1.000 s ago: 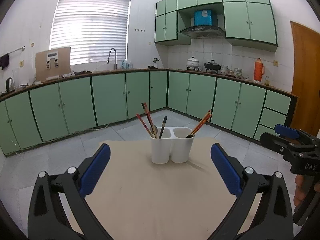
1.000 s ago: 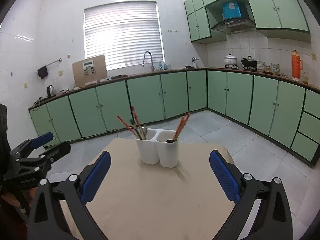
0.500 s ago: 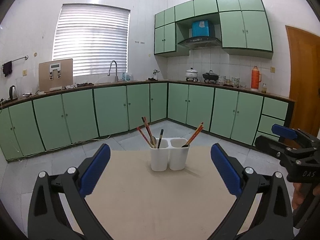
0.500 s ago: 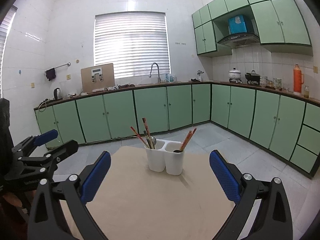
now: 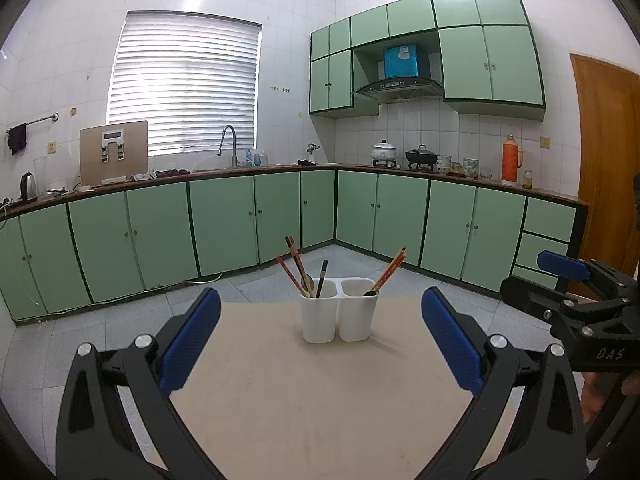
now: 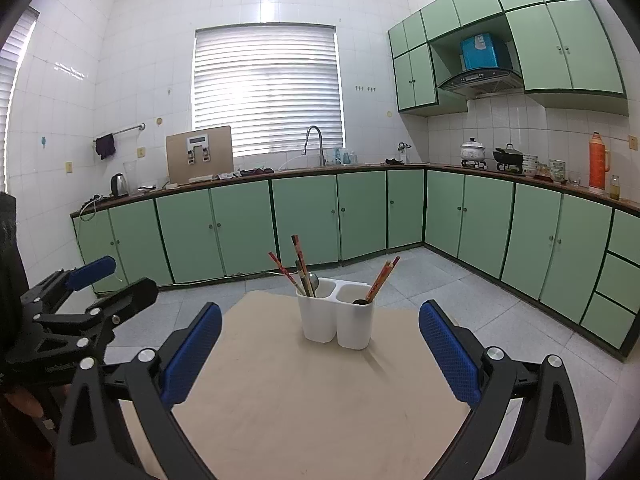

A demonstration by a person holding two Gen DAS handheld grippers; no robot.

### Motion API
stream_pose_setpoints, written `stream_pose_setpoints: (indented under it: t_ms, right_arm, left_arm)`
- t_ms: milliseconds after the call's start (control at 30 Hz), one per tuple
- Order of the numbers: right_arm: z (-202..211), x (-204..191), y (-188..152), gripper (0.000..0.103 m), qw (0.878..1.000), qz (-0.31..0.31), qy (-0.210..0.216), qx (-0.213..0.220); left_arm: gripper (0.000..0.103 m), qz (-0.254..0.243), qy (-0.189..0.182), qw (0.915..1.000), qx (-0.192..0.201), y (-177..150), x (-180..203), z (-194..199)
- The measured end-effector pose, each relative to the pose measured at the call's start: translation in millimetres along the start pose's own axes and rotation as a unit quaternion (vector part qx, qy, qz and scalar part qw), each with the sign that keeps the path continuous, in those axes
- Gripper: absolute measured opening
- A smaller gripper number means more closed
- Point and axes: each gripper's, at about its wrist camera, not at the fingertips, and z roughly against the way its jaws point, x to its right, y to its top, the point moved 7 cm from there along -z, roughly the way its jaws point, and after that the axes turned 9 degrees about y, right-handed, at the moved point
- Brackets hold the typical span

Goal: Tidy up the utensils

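Observation:
A white two-cup utensil holder stands near the far edge of the beige table; it also shows in the right wrist view. Its left cup holds red chopsticks, a spoon and a dark utensil. Its right cup holds orange-red chopsticks and a dark spoon. My left gripper is open and empty, well short of the holder. My right gripper is open and empty too. Each gripper shows at the side of the other's view, the right one and the left one.
Green floor cabinets run along the back and right walls under a countertop with a sink tap, pots and a red thermos. A wooden door is at the right. Grey tiled floor surrounds the table.
Both grippers have tilted up and drawn back: the holder sits lower and smaller in both views and more wall and ceiling shows. Both stay open and empty.

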Motion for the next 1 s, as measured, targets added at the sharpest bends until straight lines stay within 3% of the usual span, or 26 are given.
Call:
stream_pose_setpoints:
  t_ms: [1000]
  right_arm:
    - [-4.7,-0.5,0.1,0.097,1.0,0.003,0.0,-0.003]
  left_arm:
    - [0.097,-0.003,-0.001,1.0,0.0,-1.6,1.3,0.3]
